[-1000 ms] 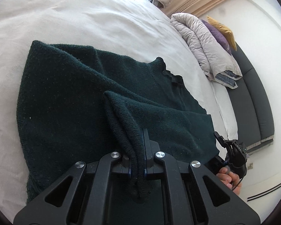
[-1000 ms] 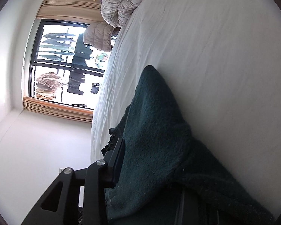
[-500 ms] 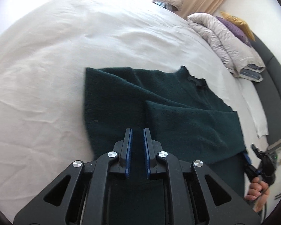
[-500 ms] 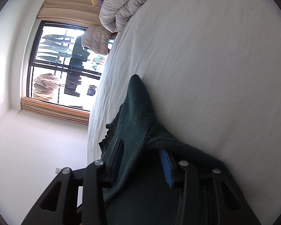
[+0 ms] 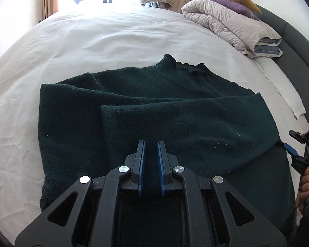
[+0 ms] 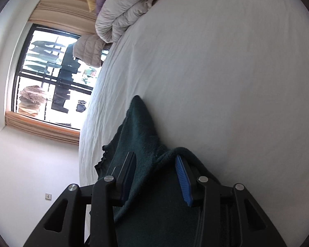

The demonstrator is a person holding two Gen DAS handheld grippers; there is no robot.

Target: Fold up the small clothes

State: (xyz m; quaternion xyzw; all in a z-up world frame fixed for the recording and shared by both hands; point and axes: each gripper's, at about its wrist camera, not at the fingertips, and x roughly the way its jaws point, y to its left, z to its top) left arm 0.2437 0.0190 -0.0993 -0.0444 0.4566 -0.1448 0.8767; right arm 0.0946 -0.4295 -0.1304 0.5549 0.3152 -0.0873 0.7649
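Left wrist view: white bed (image 5: 117,39) fills the frame, rolled duvet (image 5: 232,24) at its far side. Dark green sweater (image 5: 154,111) lies flat mid-bed, collar away, one sleeve folded across the chest. Left gripper (image 5: 151,150) hovers above the near hem, narrow gap between its fingers, nothing in it. Right gripper (image 5: 292,151) shows at the sweater's right edge, a hand (image 5: 308,183) behind it.

Right wrist view: the right jaws have just been opening; knit drapes between the parted fingers (image 6: 183,181), pads seemingly off it, though the angle is poor.

Step in hand, by my reading: sleeve fold laid, cloth being let go. Next calls for withdrawing clear without dragging the fold, then regripping the hem for the body fold.
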